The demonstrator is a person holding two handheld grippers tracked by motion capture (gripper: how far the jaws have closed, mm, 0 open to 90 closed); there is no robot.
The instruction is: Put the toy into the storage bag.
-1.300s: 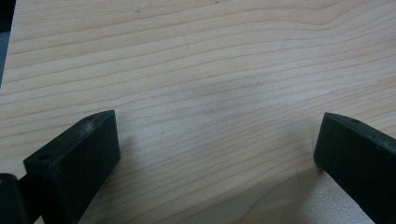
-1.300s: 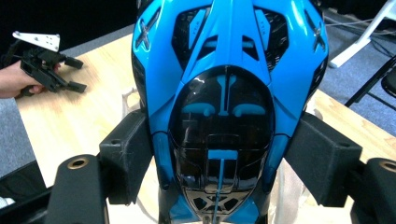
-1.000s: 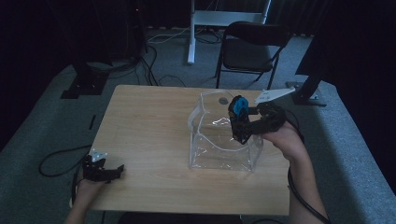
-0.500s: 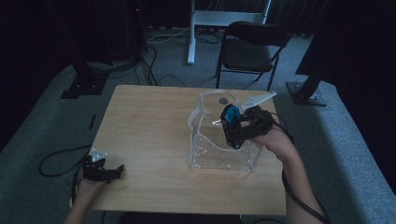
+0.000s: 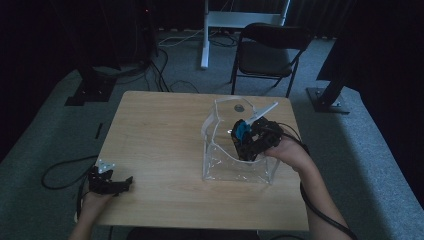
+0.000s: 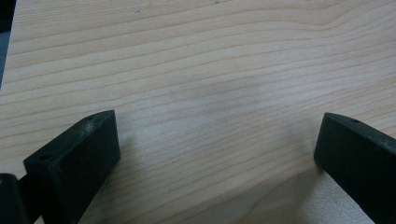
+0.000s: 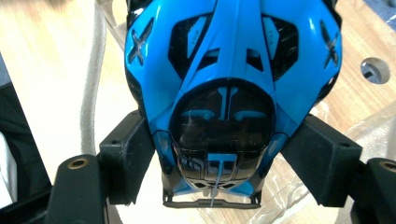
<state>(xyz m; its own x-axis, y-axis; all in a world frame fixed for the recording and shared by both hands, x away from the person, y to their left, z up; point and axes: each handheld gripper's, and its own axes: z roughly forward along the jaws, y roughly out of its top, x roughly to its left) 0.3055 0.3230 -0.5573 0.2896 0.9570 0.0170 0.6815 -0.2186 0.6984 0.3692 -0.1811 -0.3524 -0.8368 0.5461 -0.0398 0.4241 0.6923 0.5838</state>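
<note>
The blue toy car [image 7: 231,93] sits clamped by its sides between the jaws of the right gripper [image 5: 246,137], held over the open top of the clear plastic bag [image 5: 235,167] on the wooden table [image 5: 160,135]. The left gripper [image 5: 112,182] rests at the table's near-left edge, jaws wide apart on nothing.

Wooden counter [image 5: 150,135], light grain, round hole [image 5: 239,106] near far edge. Black folding chair [image 5: 267,52] beyond counter on grey carpet [image 5: 380,150]. White stand base [image 5: 240,20] farther back. Black cables [image 5: 165,82] trail over carpet at far left. Dark stand foot [image 5: 325,97] at right.
</note>
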